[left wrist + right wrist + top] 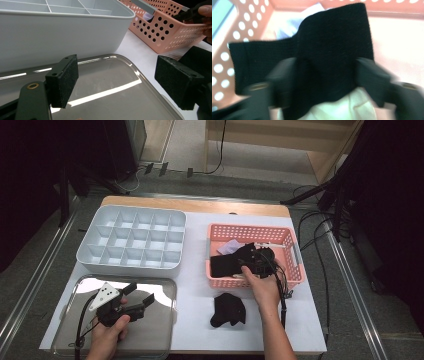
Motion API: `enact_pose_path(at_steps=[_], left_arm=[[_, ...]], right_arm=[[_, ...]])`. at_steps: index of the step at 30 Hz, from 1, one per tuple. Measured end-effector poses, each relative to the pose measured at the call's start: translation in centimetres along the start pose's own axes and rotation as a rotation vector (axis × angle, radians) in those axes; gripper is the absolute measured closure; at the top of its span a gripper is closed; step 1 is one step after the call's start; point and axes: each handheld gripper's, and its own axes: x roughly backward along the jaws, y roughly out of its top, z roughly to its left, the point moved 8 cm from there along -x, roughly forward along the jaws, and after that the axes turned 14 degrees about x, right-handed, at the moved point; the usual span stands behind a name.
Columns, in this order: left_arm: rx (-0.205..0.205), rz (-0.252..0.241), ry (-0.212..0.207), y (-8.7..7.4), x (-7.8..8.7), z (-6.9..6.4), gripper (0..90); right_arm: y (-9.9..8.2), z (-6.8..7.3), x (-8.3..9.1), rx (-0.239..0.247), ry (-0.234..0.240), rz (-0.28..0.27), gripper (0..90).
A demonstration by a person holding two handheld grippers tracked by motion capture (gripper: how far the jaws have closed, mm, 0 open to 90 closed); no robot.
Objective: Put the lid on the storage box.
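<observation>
The right gripper (245, 261) is reaching down into the pink perforated basket (296, 251), its hand (261, 287) coming in over the near rim. In the right gripper view its two black jaws are standing on either side of a black knitted cloth (329, 50), which is bunched up between them; the picture is blurred there, so I cannot tell whether the pads are actually pressing on the fabric or only flanking it. Under the black cloth a cream-coloured piece (347, 107) is showing, and a pale lilac piece (294, 22) is lying behind it toward the basket's far corner. From above, the black cloth (225, 264) is lying in the near left part of the basket, with the lilac piece (231, 246) just beyond it.

On the table in front of the basket, another black cloth (228, 310) is lying crumpled on the white surface (195, 295), well apart from the gripper.

The left gripper (141, 301) is hovering over the shiny metal tray (160, 330) at the near left corner, held in the left hand (111, 330). Its jaws are standing clearly apart with nothing between them, the foam pads (65, 80) facing each other over the tray's bare bottom.

Beyond the tray the grey divided box (131, 240) is sitting, just beside the tray's far edge.
</observation>
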Motion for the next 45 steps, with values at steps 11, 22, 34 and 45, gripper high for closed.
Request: enact_pose_path(at_steps=[11, 22, 34, 45], left_arm=[[0.008, 0.000, -0.007, 0.0, 0.1, 0.0, 20.7], [-0.002, 0.000, 0.002, 0.0, -0.1, 0.0, 20.8], [0.005, -0.005, -0.002, 0.1, 0.0, 0.0, 20.8], [-0.004, -0.003, -0.003, 0.0, 0.0, 0.0, 20.8]], right_arm=[[1.0, -1.4, 4.0, -0.052, -0.021, -0.231, 85.3], [2.1, -2.0, 8.0, 0.048, -0.157, -0.412, 85.2], [1.0, 3.8, 3.4, 0.164, 0.062, -0.226, 71.9], [1.5, 0.1, 3.2, 0.016, -0.007, -0.278, 35.1]])
